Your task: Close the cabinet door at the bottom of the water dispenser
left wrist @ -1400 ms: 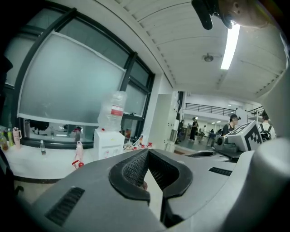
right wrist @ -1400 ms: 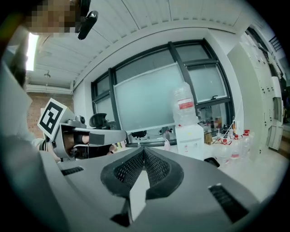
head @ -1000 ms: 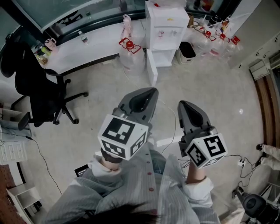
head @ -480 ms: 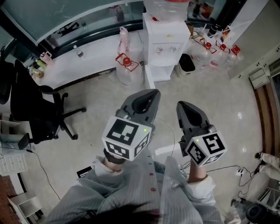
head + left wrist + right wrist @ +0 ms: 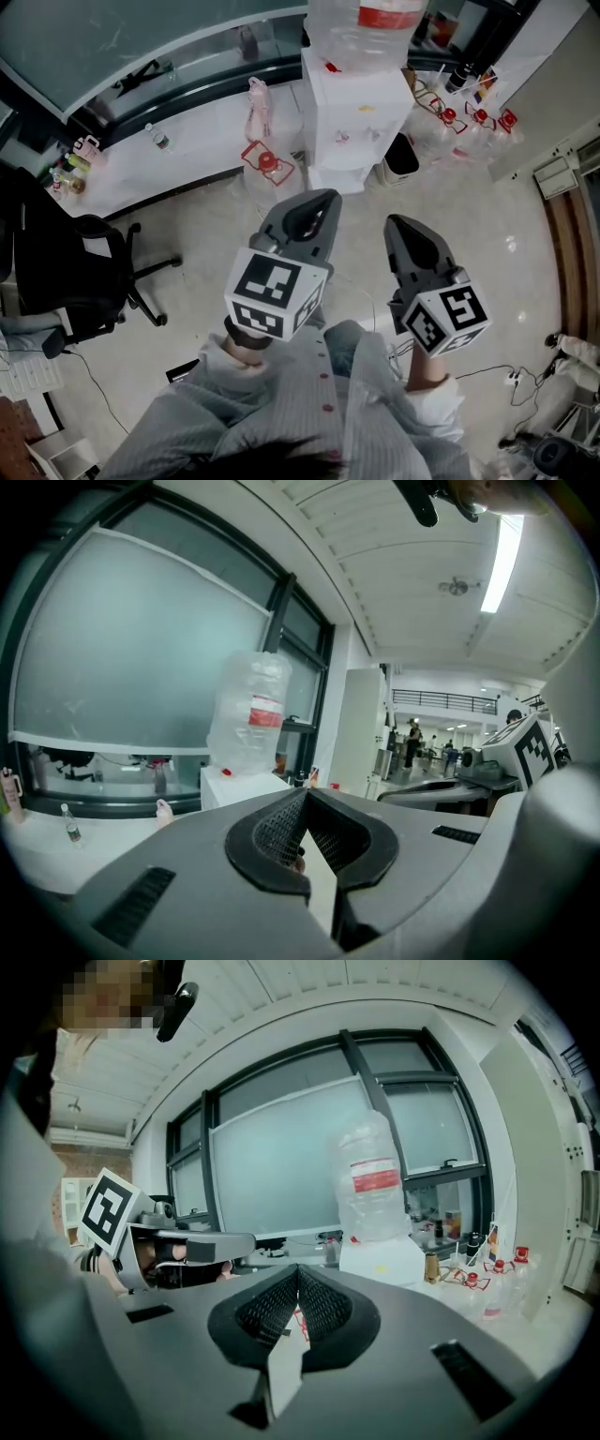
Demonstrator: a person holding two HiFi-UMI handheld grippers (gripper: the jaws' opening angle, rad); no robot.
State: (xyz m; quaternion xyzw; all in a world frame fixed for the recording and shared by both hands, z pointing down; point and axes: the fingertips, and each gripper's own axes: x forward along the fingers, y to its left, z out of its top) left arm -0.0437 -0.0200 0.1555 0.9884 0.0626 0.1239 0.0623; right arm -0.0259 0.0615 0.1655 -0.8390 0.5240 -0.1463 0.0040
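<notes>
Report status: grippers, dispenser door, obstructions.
Left gripper, right gripper shut, empty, short of water dispenser. Bottom door's state unclear from here. Water jug on floor left of it, bin right.

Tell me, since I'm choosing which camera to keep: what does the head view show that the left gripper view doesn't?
Only the head view: the floor, the office chair and the black bin. Only the left gripper view: the ceiling light and people far down the hall. Both: the water dispenser with its bottle on top.
</notes>
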